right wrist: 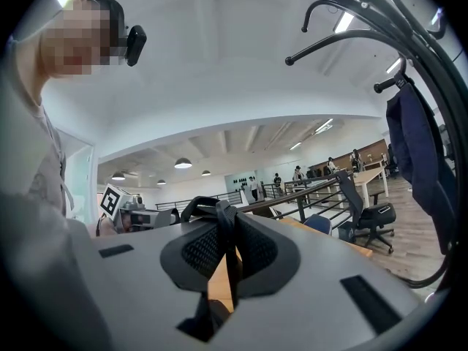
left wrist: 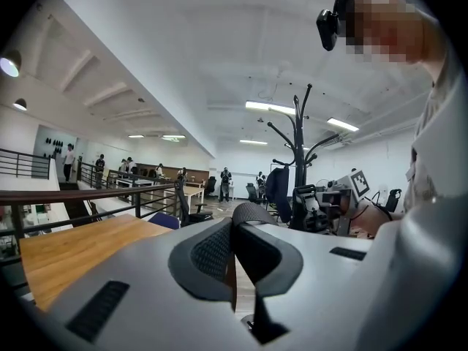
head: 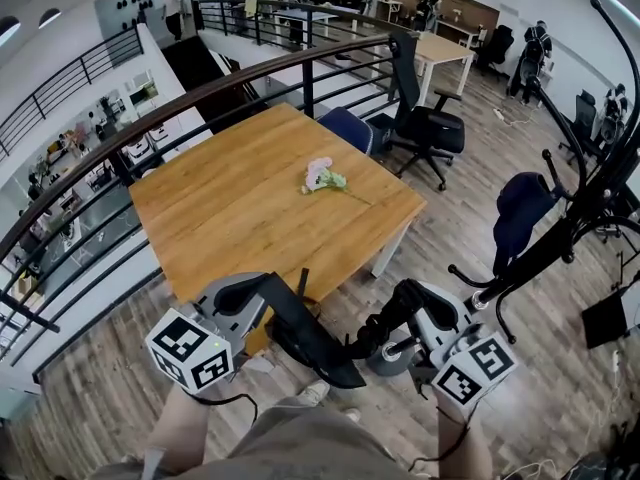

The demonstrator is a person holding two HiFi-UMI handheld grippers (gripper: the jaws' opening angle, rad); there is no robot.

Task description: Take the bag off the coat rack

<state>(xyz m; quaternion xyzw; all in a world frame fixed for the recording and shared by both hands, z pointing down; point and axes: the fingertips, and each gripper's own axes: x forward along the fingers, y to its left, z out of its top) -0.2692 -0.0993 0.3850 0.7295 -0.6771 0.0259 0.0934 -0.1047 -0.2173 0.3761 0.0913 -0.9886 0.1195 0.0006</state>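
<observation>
A dark blue bag (head: 520, 213) hangs on a black coat rack (head: 588, 203) at the right, above the wooden floor. The left gripper view shows the bag (left wrist: 278, 187) and the coat rack (left wrist: 300, 141) beyond my jaws. In the right gripper view the bag (right wrist: 412, 159) hangs at the right on the coat rack (right wrist: 437, 86). My left gripper (head: 335, 368) and right gripper (head: 372, 340) are held low near my body, tips close together, well short of the rack. Each is shut with nothing in it: left gripper (left wrist: 232, 232), right gripper (right wrist: 227, 225).
A wooden table (head: 230, 218) with a small bunch of flowers (head: 325, 178) stands ahead. Behind it are a blue chair (head: 348, 128), a black office chair (head: 425, 123) and a curved railing (head: 150, 118). People stand far back in the room.
</observation>
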